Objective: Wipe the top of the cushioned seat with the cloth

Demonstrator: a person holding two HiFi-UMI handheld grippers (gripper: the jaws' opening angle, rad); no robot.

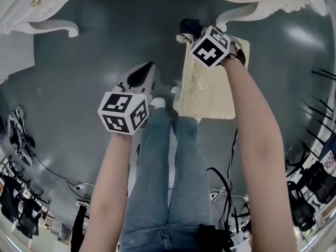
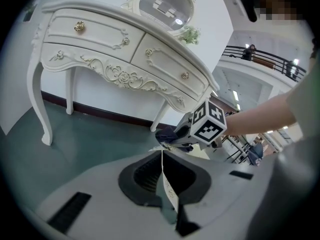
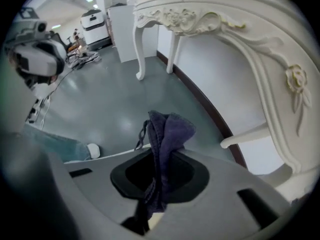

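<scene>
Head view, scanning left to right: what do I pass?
Curved white dresser leg → left gripper → cushioned seat.

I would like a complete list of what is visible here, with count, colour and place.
dressing table: one, white, against the wall
mirror: one, oval, on the dressing table
cushioned seat: one, cream, before the table
cloth: one, dark purple, in the right gripper
floor: one, grey-green, underneath everything
cables: several, black, floor near feet
left gripper: one, grey, jaws together, empty
right gripper: one, grey, shut on the cloth
legs: two, blue jeans, beside the seat
</scene>
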